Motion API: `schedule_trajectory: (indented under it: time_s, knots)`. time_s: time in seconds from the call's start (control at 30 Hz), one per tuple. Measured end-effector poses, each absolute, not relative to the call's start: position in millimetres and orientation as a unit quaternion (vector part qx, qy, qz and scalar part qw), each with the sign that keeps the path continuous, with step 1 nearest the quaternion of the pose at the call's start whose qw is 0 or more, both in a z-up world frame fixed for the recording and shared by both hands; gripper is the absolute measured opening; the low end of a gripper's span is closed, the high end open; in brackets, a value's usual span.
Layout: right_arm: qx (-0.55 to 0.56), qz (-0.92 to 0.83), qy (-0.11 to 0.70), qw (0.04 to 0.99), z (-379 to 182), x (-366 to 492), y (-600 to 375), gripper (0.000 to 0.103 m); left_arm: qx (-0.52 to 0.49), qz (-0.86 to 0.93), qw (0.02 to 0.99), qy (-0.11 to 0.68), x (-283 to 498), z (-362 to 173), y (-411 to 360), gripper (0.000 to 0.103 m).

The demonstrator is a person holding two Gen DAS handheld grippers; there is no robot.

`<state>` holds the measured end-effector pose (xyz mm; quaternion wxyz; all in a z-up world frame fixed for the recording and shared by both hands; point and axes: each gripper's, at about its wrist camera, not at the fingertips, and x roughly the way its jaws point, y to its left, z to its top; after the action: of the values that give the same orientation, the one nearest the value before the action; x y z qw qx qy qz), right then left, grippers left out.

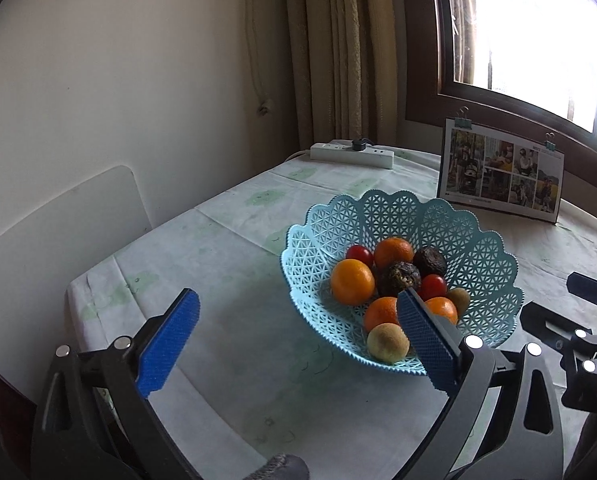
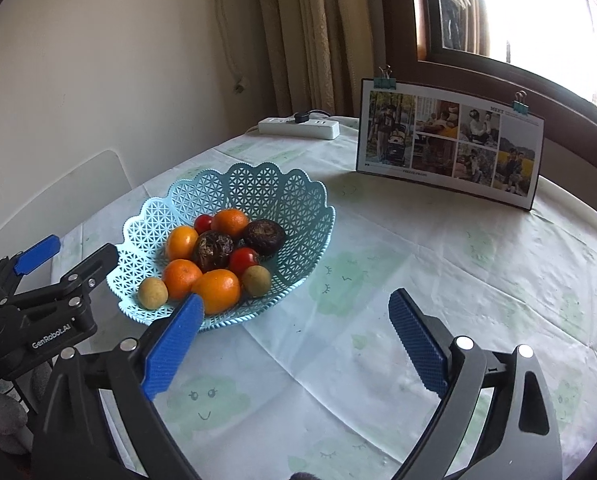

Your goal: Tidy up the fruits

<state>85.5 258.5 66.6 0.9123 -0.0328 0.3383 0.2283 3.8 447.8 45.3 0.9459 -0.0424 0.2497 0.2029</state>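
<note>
Fruit sits heaped in the blue basket (image 2: 298,216) on the desk (image 2: 418,280).
"GenRobot.AI" marks the left hand-held gripper (image 2: 64,250); it and the right hand-held gripper (image 2: 294,312) are spread, empty. Photo card (image 2: 450,140) possibly reads "MEET".

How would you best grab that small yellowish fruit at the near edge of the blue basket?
Pinch the small yellowish fruit across its round middle, coming down from above. It lies near the basket's low front rim, with an orange close on one side, so the fingers should straddle it front to back.
</note>
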Motion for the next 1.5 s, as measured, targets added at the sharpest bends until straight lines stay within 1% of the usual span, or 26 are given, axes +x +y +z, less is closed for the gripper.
schedule_trajectory:
  time_s: [0.07, 0.13, 0.17, 0.23, 0.43, 0.93, 1.5]
  knots:
    - [-0.033, 0.221, 0.331, 0.917, 68.5, 84.4, 258.1, 0.093, -0.042, 0.205, 0.945, 0.250, 1.7, 45.4, 448.1, 0.100]
    - [-0.036, 0.215, 0.318, 0.923, 71.3, 82.3, 258.1, 0.095, -0.040, 0.205, 0.946, 0.247, -0.1, 46.4, 447.7, 0.100]
    - [-0.037, 0.216, 0.312, 0.925, 72.3, 81.3, 258.3, 0.098, -0.040, 0.205, 0.947, 0.246, -1.1, 47.2, 447.1, 0.100]
    - [-0.044, 0.220, 0.304, 0.926, 73.3, 79.9, 260.1, 0.098, -0.040, 0.202, 0.947, 0.246, -1.5, 47.7, 446.5, 0.100]
    - [-0.060, 0.221, 0.329, 0.916, 67.7, 83.8, 268.0, 0.098, -0.043, 0.193, 0.947, 0.251, -1.5, 45.5, 445.6, 0.100]
    - [-0.067, 0.243, 0.349, 0.903, 59.7, 86.1, 282.7, 0.098, -0.026, 0.202, 0.947, 0.250, -2.3, 43.2, 445.9, 0.100]
    - [-0.088, 0.233, 0.344, 0.905, 60.1, 83.1, 289.4, 0.098, -0.029, 0.202, 0.944, 0.258, -0.7, 40.2, 448.5, 0.100]
